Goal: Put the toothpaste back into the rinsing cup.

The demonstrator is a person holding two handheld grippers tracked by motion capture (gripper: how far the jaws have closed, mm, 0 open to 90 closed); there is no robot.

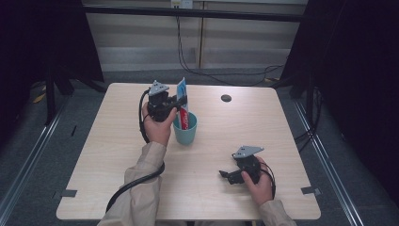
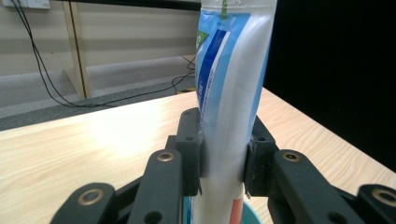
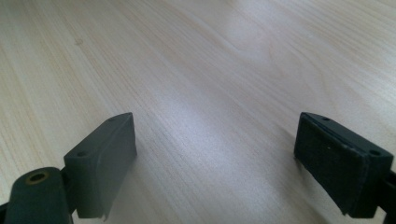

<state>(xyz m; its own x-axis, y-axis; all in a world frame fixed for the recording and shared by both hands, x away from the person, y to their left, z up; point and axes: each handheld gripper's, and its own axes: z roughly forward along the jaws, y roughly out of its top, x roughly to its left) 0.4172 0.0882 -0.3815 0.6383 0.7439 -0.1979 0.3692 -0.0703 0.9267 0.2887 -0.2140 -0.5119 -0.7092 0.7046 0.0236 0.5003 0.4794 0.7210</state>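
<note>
A white, blue and red toothpaste tube [image 1: 182,106] stands upright with its lower end inside a teal cup [image 1: 185,133] near the middle of the table. My left gripper [image 1: 178,102] is shut on the tube from its left side. In the left gripper view both pads press the tube [image 2: 229,93] at its middle, and the cup's rim [image 2: 254,215] shows just below. My right gripper [image 1: 225,174] rests low over the table at the front right, open, with only bare wood between its jaws [image 3: 215,154].
The light wooden table [image 1: 117,141] has a small dark round hole [image 1: 226,98] at the back right. Black cables trail from both grippers. Dark curtains and metal frame posts flank the table; cables lie on the floor behind it.
</note>
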